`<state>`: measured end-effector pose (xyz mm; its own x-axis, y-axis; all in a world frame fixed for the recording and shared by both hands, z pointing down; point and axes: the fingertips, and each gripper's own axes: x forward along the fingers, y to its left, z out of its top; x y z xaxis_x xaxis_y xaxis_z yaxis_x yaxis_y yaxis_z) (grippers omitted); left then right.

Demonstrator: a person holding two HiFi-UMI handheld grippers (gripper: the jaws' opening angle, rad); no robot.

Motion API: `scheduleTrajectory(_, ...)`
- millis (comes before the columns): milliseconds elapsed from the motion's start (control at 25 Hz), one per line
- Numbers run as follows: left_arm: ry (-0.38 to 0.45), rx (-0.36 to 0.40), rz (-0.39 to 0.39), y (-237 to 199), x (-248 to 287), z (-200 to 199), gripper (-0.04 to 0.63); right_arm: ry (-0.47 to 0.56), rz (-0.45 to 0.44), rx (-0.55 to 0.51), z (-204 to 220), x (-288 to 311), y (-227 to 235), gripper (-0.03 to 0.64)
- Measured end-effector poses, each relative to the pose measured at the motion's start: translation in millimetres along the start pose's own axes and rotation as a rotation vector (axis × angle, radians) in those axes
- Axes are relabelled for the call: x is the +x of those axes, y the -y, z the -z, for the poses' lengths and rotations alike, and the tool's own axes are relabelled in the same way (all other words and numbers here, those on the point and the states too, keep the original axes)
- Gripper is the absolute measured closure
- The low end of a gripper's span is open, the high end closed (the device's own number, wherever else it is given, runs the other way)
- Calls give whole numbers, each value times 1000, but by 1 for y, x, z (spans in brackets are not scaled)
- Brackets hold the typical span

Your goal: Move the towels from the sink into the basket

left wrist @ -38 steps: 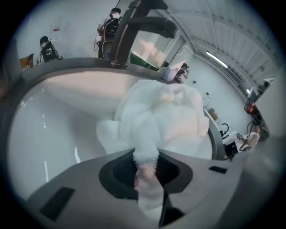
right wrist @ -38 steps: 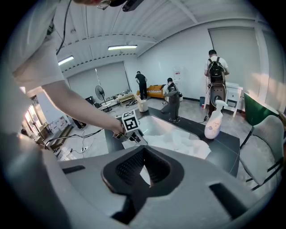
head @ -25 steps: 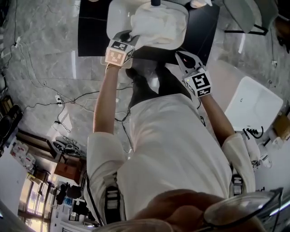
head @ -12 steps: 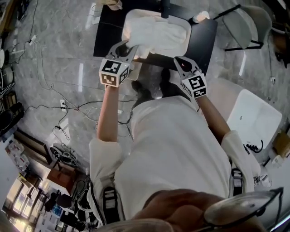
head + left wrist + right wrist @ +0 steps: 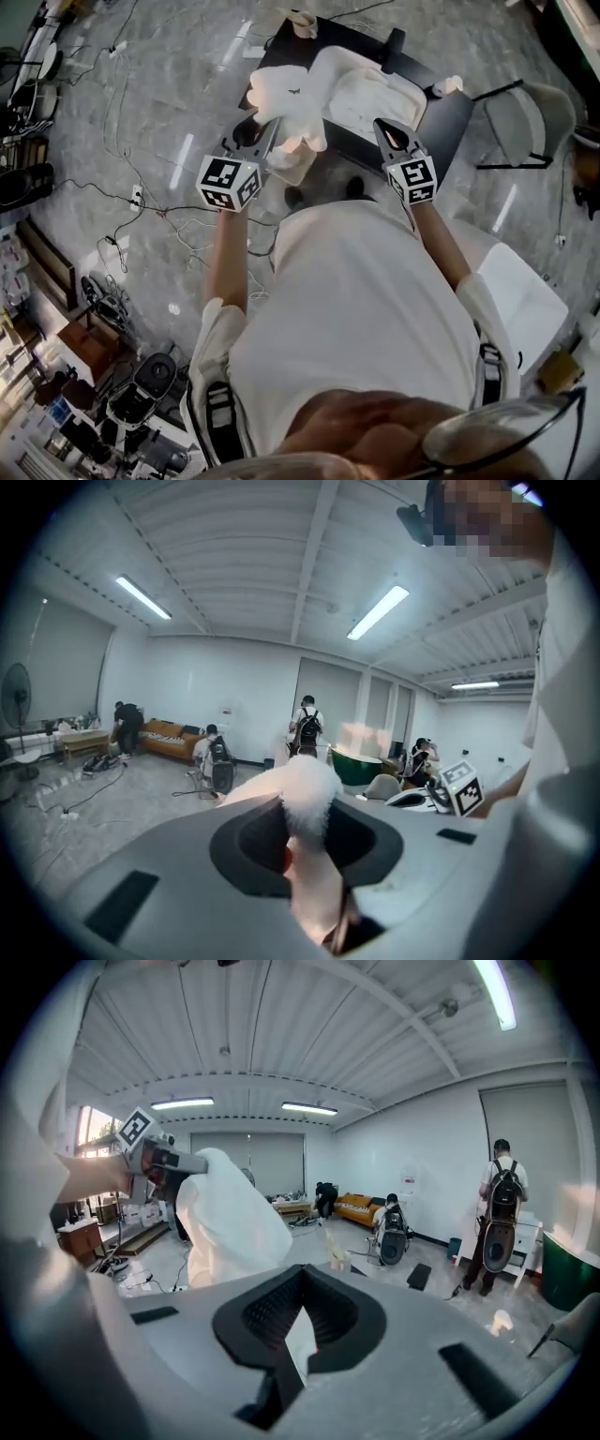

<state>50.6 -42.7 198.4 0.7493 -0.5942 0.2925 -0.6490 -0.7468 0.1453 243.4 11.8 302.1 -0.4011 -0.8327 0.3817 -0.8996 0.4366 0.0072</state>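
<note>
Beside sink (image 5: 419, 94) | towel (image 5: 289, 105) now lifted out, left gripper (image 5: 270, 139) clamping it | right gripper (image 5: 392, 137) closed, empty

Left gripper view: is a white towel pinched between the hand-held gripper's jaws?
Yes, a white towel sits clamped between the jaws of the left hand-held gripper and bulges out ahead of them.

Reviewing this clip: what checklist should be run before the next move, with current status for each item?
1. Left gripper shut on the fluffy white towel: ok.
2. Towel hanging clear of the white rectangular sink: ok.
3. Right gripper carrying nothing: ok.
4. Sink emptied: not ok, white cloth seems to lie inside.
5. Basket located: cannot tell, none recognisable in any view.
</note>
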Motion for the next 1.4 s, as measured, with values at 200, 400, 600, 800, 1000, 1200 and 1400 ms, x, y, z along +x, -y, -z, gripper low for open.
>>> scheduleTrajectory(200, 64, -30, -124, -13, -64, -4, 522, 41, -53, -22, -27, 19, -26, 620)
scheduleTrajectory(400, 94, -79, -216, -32, -108, 6, 522, 53, -125, -48, -45, 38, -63, 620)
scheduleTrajectory(600, 80, -105, -265, -44, -134, 21, 522, 39, -175, -61, -48, 47, -91, 620)
scheduleTrajectory(800, 46, -128, -289, -54, -142, 39, 522, 5, -191, -47, -43, 54, -105, 620)
scheduleTrajectory(1000, -1, -146, -307, -68, -128, 85, 522, -61, -211, -26, -16, 68, -114, 620)
scheduleTrajectory(1200, -67, -196, -317, -91, -102, 165, 522, -169, -255, -21, 34, 85, -131, 620)
scheduleTrajectory(1400, -161, -214, -295, -122, -70, 260, 522, -261, -295, -29, 90, 120, -149, 620)
